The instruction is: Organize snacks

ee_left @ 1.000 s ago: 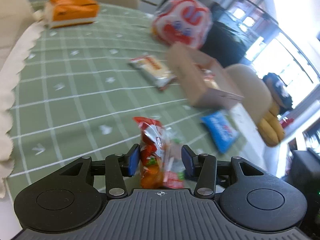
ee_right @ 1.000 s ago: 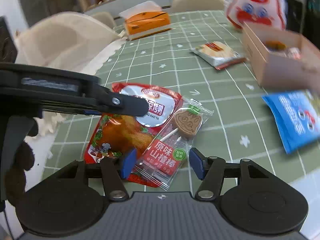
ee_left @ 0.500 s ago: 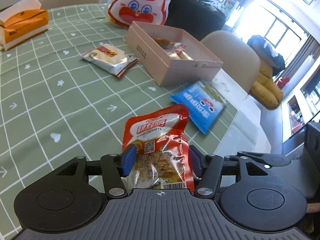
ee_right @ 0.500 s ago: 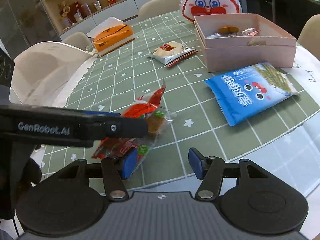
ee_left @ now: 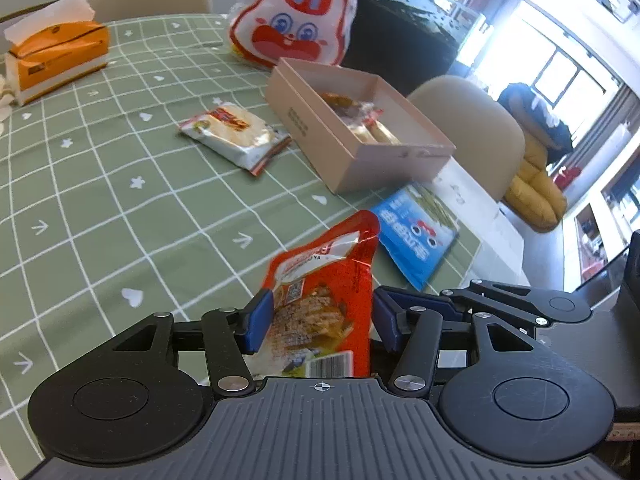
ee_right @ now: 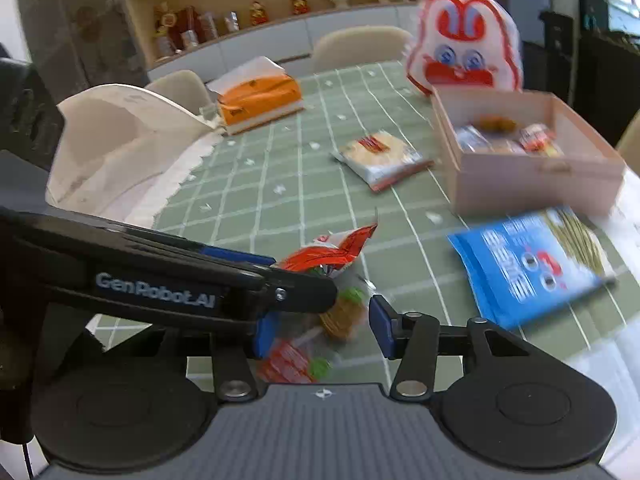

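My left tongs clenched on red pouch, lifted off surface; right tongs released, lollipop packet between them, grip unclear; box holds few snacks; cracker pack, blue bag left to stow.

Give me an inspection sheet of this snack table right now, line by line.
Surface: green checked tablecloth.
Job's things: pink box open, snacks inside; red pouch lifted; lollipop pack by the right fingers; cracker pack and blue pack lying flat.
Clutter: tissue box; bunny bag behind the box.
Grippers: left hand-held gripper shut on the pouch; right hand-held gripper around the lollipop pack, grip unclear.
Cables: nothing seen.
Surroundings: chairs, shelf, windows.
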The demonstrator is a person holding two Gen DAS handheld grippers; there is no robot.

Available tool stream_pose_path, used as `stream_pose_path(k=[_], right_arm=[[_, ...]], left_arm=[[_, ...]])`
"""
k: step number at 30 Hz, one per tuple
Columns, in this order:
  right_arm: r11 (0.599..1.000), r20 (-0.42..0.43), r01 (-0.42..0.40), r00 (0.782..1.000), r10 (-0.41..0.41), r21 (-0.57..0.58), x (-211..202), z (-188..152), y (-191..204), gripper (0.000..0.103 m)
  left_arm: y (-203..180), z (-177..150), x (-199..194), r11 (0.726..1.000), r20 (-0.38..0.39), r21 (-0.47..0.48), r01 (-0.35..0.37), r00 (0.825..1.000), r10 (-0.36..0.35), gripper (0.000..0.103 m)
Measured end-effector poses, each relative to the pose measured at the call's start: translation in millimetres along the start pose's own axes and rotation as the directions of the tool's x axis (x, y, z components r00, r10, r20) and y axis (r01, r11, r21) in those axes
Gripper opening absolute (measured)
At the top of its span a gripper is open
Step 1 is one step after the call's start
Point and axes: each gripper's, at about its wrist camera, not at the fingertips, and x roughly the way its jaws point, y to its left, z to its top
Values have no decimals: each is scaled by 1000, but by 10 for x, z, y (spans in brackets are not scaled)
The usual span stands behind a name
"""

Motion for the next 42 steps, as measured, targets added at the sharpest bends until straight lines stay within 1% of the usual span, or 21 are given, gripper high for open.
stream_pose_path(k=[3,7,10,14,15,16,17,19,20,22,23,24,26,31,33,34,36,37,39,42], right_arm=[[999,11,-12,1000,13,-38,57,57,92,49],[998,1,-21,1000,21,-56,143,65,144,49],[998,-6,-13,1000,13,-54,169,62,111,49],[999,-19,17,1000,-18,-45,150,27,29,49],[999,-26,31,999,-33,-40,145,4,2,49],[998,-36,50,998,-51,-34,144,-25,-25,49],[997,-45,69,996,-70,-28,148,-56,-43,50],[995,-71,99,992,-100,-10,170,-131,-85,51],[994,-86,108,991,-107,2,183,-169,-106,52],[992,-112,122,987,-118,32,214,-236,-139,53],[991,-121,125,986,-119,46,227,-261,-155,55],[991,-107,124,987,-117,54,215,-286,-158,60],[990,-105,130,987,-123,61,214,-306,-147,61],[990,-87,138,987,-137,5,233,-360,-65,67],[989,-69,145,987,-145,-17,236,-408,-20,75],[989,-60,149,987,-150,-26,232,-442,8,78],[986,-54,158,986,-160,-45,239,-489,59,88],[985,-51,163,985,-166,-51,245,-512,81,90],[984,-52,169,984,-172,-51,250,-542,103,97],[986,-65,162,984,-164,-40,272,-531,99,102]], left_arm=[[73,46,18,1000,-5,2,-16,1000,16,58],[144,66,123,999,-23,15,-39,999,40,48],[209,82,182,1000,-21,4,-15,1000,15,47],[351,108,247,997,-7,-67,47,999,-48,47],[383,118,248,995,2,-79,53,999,-53,46],[404,127,234,996,13,-83,44,999,-44,42],[415,139,215,996,24,-81,27,999,-25,36],[441,156,168,996,37,-66,-56,998,58,32],[468,156,153,995,41,-71,-76,996,79,32],[540,157,157,994,35,-98,-42,998,46,31],[547,161,173,994,33,-103,-36,999,39,31],[544,168,191,994,34,-103,-30,999,33,31],[558,175,236,992,39,-128,-2,999,7,30],[659,190,342,972,25,-231,35,999,-30,30],[686,208,356,965,14,-260,40,999,-38,30],[682,207,349,965,10,-260,41,999,-40,30],[654,201,323,969,7,-246,27,1000,-27,30],[636,195,305,971,6,-237,18,1000,-17,30],[597,170,242,977,11,-215,-6,1000,9,29],[592,93,120,979,16,-205,-20,1000,24,28]])
